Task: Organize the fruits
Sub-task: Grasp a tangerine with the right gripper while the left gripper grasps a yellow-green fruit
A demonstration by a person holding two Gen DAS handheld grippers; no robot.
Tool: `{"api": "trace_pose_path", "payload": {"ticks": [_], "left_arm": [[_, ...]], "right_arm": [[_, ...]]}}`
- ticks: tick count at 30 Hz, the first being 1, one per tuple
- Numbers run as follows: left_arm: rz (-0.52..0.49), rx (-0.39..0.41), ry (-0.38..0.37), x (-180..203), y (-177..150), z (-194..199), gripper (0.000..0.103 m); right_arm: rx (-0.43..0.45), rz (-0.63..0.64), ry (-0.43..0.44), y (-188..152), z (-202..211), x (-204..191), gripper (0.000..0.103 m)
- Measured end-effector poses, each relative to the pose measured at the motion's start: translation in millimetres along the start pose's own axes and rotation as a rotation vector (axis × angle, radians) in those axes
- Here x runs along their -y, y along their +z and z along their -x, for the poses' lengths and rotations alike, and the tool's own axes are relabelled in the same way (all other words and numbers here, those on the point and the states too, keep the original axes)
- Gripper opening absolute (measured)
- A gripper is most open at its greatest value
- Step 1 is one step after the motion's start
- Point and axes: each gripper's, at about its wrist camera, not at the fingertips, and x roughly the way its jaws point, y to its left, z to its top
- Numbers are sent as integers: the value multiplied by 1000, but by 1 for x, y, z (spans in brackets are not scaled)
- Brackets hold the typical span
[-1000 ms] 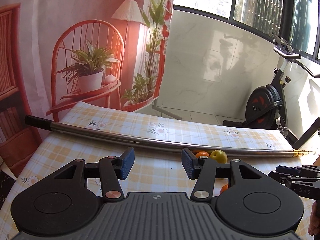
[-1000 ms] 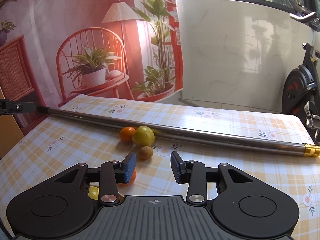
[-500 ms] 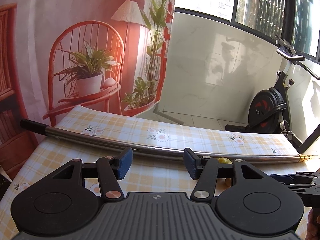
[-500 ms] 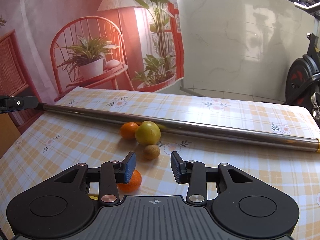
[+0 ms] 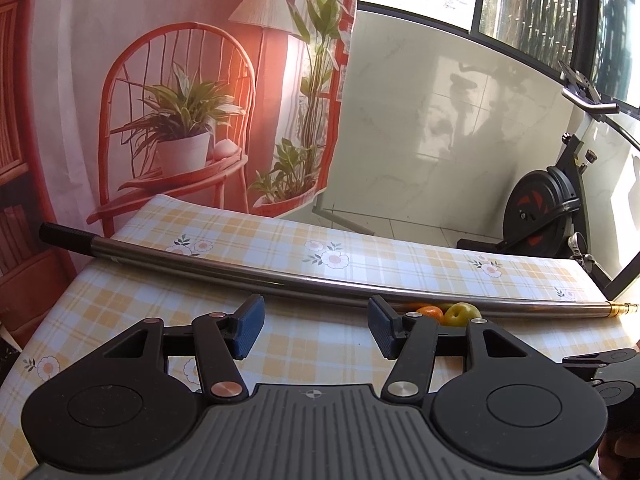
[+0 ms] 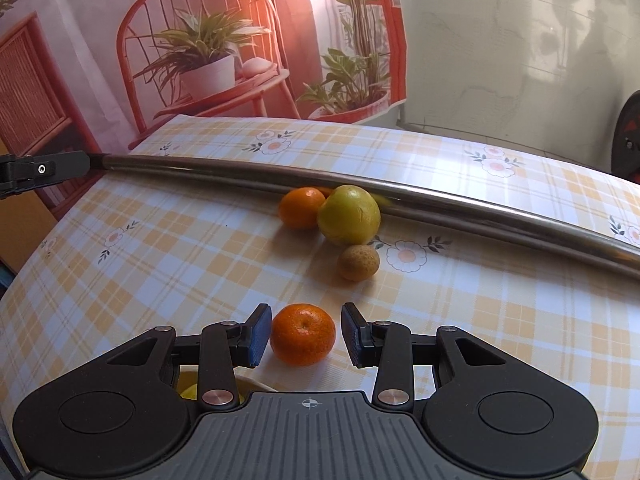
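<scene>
In the right wrist view my right gripper (image 6: 306, 335) is open, and an orange mandarin (image 6: 303, 334) rests on the table between its blue pads, which do not touch it. Farther off, a second mandarin (image 6: 301, 207), a yellow-green fruit (image 6: 349, 214) and a small brown fruit (image 6: 357, 262) lie beside a steel pole (image 6: 460, 208). A yellow fruit (image 6: 191, 391) peeks out under the left finger, beside a white rim. My left gripper (image 5: 316, 330) is open above the tablecloth with nothing between its fingers; a mandarin (image 5: 430, 313) and the yellow-green fruit (image 5: 462, 314) show behind its right finger.
The steel pole (image 5: 280, 276) lies across the checked tablecloth (image 5: 320, 252). A printed backdrop with a red chair (image 5: 180, 120) hangs behind the table. An exercise bike (image 5: 548, 212) stands at the right. Part of the other gripper (image 6: 40, 170) shows at the left edge.
My right gripper has tilted down and moved forward, so the near mandarin now lies between its pads. The left gripper has shifted slightly, and both fruits show behind its right finger again.
</scene>
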Motion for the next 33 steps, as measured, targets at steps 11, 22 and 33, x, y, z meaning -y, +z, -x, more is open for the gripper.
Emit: {"api": "trace_pose_path", "payload": {"ticks": [11,22,33], "left_arm": [[-2,-28,-18,5,-4,-11,60],[-34,-74,-90,20,0,-23,60],[-96,-122,-179,64,8,-62,59]], "right_arm": [[-41,-2,17,-3,-12,1,36],[93,-25,-38,-13,16,24,36],[257,-106,-103,-45,39,79,36]]}}
